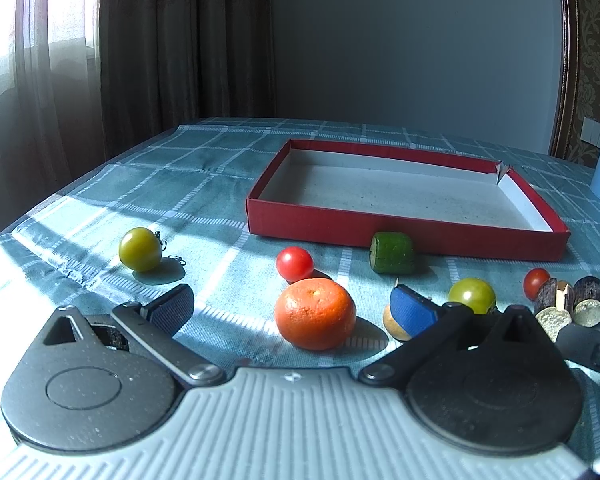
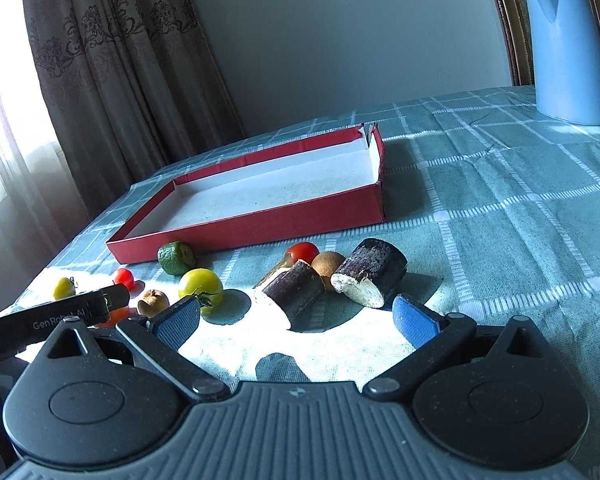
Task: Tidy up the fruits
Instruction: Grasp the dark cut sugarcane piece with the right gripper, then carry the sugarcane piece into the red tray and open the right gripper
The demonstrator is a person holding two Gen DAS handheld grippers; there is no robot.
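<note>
Daylight thru curtains (image 1: 40,60) at left; rest of room dim. Sun patches glare white on tabletop (image 2: 332,344), esp. right wrist view. Fruit throws hard shadows to the right. Fisheye bends edges, corners vignetted dark. Focus sharp overall.

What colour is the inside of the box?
White inside the box, red outside; the left wrist view shows it best.

Blue jug (image 2: 566,52) on checked tablecloth (image 2: 520,200); patterned curtains (image 2: 112,60) behind.
</note>
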